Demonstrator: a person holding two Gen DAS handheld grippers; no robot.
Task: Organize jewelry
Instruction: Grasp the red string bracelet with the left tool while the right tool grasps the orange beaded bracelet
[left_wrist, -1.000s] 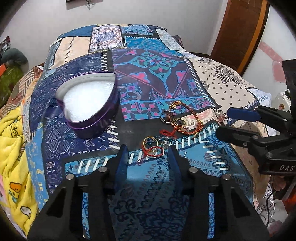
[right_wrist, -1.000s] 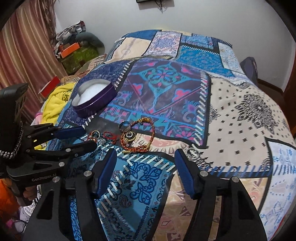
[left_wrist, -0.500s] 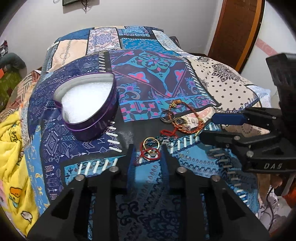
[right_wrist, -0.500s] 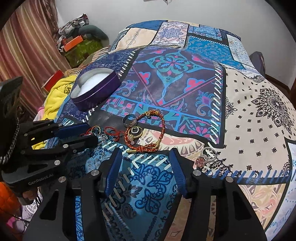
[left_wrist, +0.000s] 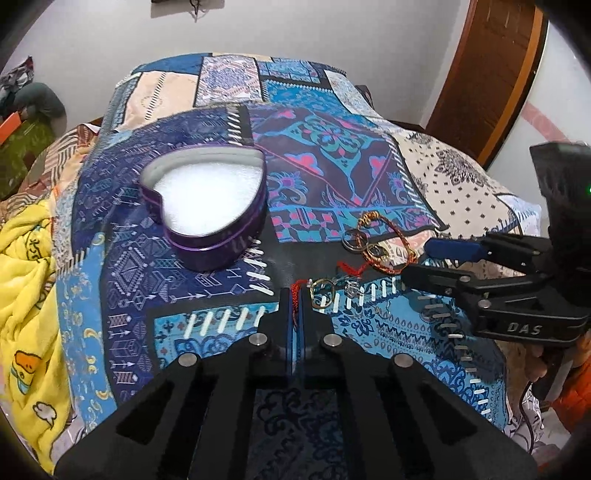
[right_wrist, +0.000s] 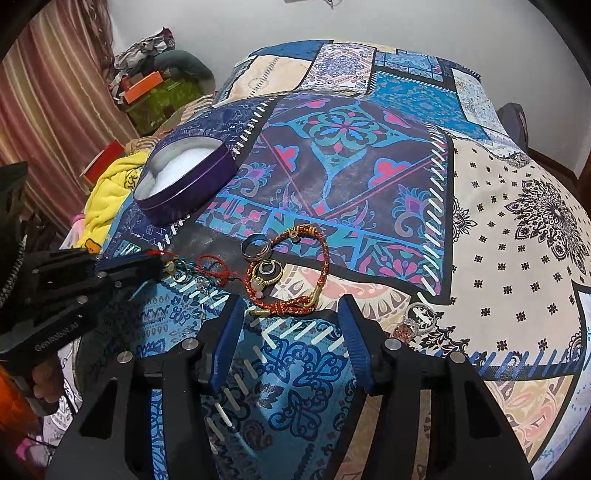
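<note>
My left gripper (left_wrist: 295, 306) has its fingers pinched shut on the thin red cord bracelet with small gold rings (left_wrist: 321, 291), gripping the near end of the cord. The cord's long axis runs from the fingers away and to the right, across the patchwork bed cover (left_wrist: 332, 158), towards the other pieces. The open purple heart-shaped tin with white padding (left_wrist: 207, 199) lies ahead and left of the left fingers, point aimed right in this view; I judge that as the drop target.

My right gripper (right_wrist: 291, 332) has its fingers wide, holding nothing, just short of the braided red-and-gold bracelet (right_wrist: 295, 273), whose loop lies flat with its long axis running away from me. The right is nearer to that one.

Risk, as I read it: the trailing cord may snag neighbours on lift.
</note>
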